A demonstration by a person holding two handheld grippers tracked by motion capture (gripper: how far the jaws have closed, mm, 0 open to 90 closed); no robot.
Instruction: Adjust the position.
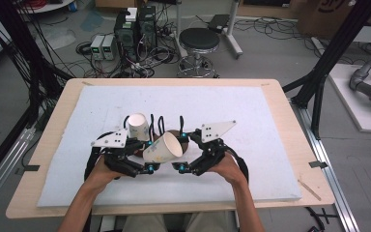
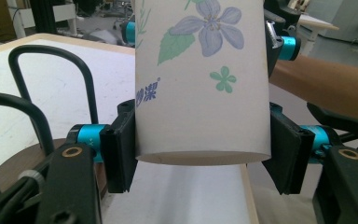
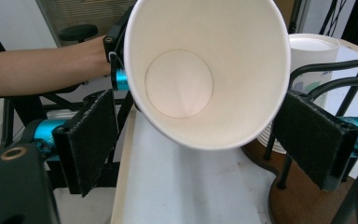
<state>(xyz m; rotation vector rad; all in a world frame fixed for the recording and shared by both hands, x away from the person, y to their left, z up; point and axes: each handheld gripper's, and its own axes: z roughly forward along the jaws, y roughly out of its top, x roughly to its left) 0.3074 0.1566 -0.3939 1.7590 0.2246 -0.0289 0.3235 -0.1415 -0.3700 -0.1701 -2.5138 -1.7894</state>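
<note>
Paper cup [image 2: 200, 79], blue "妙洁" print

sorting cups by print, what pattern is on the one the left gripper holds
White paper cup with purple flowers and green leaves; clearest in the left gripper view.

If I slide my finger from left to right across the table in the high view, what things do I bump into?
Left tongs → upright paper cup → tipped paper cup held in the left tongs → right tongs.
</note>
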